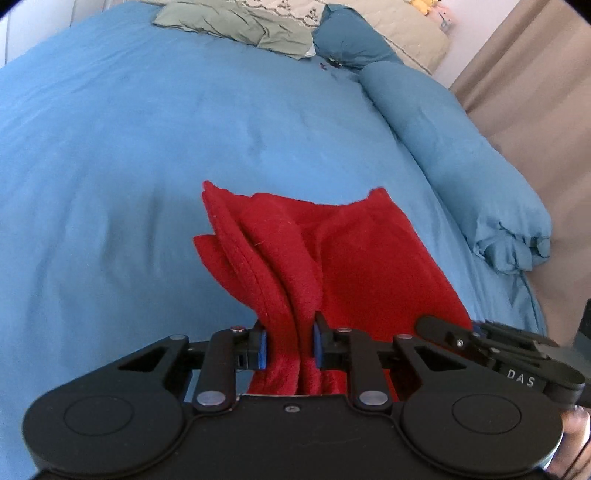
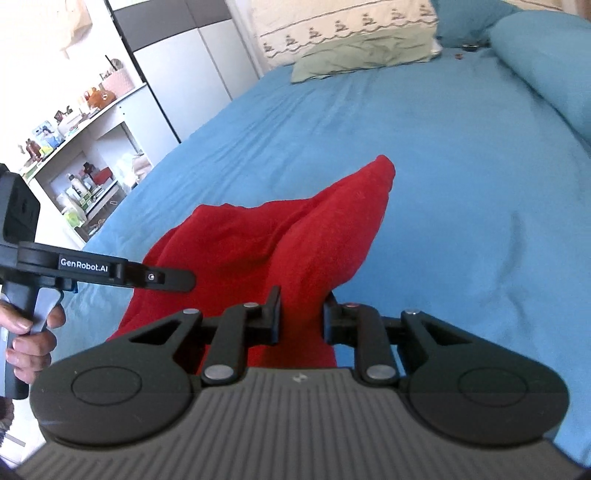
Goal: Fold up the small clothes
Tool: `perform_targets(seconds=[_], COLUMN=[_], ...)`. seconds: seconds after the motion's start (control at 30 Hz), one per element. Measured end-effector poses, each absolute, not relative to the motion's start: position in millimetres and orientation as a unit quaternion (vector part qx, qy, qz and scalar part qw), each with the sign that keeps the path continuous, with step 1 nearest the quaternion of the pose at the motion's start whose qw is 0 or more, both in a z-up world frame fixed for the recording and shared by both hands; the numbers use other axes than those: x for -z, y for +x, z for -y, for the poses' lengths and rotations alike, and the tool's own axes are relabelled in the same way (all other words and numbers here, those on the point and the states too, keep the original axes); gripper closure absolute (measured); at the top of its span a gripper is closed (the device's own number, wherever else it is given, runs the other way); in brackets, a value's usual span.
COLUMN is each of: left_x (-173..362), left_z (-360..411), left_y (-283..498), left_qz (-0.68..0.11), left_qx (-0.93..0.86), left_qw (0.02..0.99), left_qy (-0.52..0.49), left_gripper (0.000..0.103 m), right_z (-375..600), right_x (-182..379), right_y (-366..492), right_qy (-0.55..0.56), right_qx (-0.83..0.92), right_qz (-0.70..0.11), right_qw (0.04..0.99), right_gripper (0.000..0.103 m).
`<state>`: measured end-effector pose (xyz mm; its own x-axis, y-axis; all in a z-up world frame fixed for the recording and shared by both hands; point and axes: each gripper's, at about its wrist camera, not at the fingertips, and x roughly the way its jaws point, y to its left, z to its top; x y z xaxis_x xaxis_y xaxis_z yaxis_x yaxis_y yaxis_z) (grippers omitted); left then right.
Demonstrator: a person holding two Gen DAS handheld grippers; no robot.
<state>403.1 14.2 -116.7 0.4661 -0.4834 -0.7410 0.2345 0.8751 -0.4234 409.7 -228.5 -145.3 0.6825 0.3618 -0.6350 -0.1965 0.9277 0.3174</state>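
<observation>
Since the soft red fleece garment [image 1: 332, 258] looks light, limp and grippy, I'd hold it by its stitched hems: left gripper [image 1: 289, 345] and right gripper [image 2: 301, 314] each pinch a bunched edge, cloth draping forward onto the blue bedcover [image 1: 129, 147] near its right edge.

Blue duvet [image 1: 129, 155], green pillow [image 1: 236, 26], rolled blue bedding [image 1: 443, 147], cluttered white shelves [image 2: 85, 147].
</observation>
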Motion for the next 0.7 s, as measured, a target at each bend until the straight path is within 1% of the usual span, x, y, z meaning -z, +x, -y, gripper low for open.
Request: perform_targets(seconds=[0.13, 0.27, 0.33, 0.37, 0.4, 0.43, 0.47, 0.53, 0.57, 0.6, 0.63, 0.67, 0.7], left_x=[147.1, 170.9, 177.1, 177.2, 178.0, 178.6, 181.1, 182.3, 182.6, 182.7, 182.3, 181.9, 181.3], left_z=[15.5, 35.0, 33.3, 35.3, 35.3, 32.8, 31.9, 36.6, 38.1, 39.2, 38.9, 36.7, 36.1], left_y=[377.8, 367.6, 368.4, 371.1, 371.8, 370.1, 368.3, 366.2, 363.3, 361.3, 359.5, 356.7, 355.5], left_qz=[-0.476, -0.473, -0.468, -0.468, -0.466, -0.463, -0.461, -0.453, -0.449, -0.447, -0.445, -0.443, -0.441], left_qx=[0.189, 0.153, 0.149, 0.148, 0.143, 0.136, 0.129, 0.121, 0.117, 0.112, 0.102, 0.093, 0.082], left_qw=[0.847, 0.863, 0.867, 0.867, 0.87, 0.873, 0.876, 0.882, 0.885, 0.887, 0.889, 0.892, 0.894], left_qy=[-0.143, -0.095, -0.086, -0.085, -0.075, -0.064, -0.056, -0.043, -0.037, -0.032, -0.024, -0.015, -0.006], left_gripper=[0.078, 0.078, 0.075, 0.071, 0.064, 0.06, 0.054, 0.05, 0.046, 0.039, 0.034, 0.024, 0.018], right_z=[256.1, 274.0, 284.7, 290.9, 293.9, 296.0, 296.4, 296.1, 295.3, 295.4, 292.3, 291.8, 292.3], right_x=[169.5, 207.6, 223.3, 230.2, 234.9, 237.7, 239.9, 241.2, 241.2, 240.2, 237.6, 234.0, 231.5], right_y=[375.6, 362.5, 359.2, 358.4, 357.9, 357.9, 358.8, 361.1, 361.2, 361.5, 362.1, 360.2, 356.4], right_qy=[0.138, 0.147, 0.169, 0.19, 0.202, 0.206, 0.204, 0.201, 0.201, 0.198, 0.195, 0.188, 0.182], right_qx=[-0.126, -0.093, -0.085, -0.084, -0.083, -0.085, -0.086, -0.086, -0.086, -0.088, -0.091, -0.093, -0.093], right_qz=[-0.373, -0.384, -0.383, -0.382, -0.381, -0.381, -0.381, -0.383, -0.384, -0.385, -0.385, -0.382, -0.379], right_qw=[0.909, 0.907, 0.904, 0.9, 0.898, 0.897, 0.898, 0.897, 0.897, 0.897, 0.898, 0.9, 0.903], right_gripper=[0.068, 0.068, 0.067, 0.067, 0.067, 0.067, 0.066, 0.064, 0.063, 0.062, 0.057, 0.056, 0.044])
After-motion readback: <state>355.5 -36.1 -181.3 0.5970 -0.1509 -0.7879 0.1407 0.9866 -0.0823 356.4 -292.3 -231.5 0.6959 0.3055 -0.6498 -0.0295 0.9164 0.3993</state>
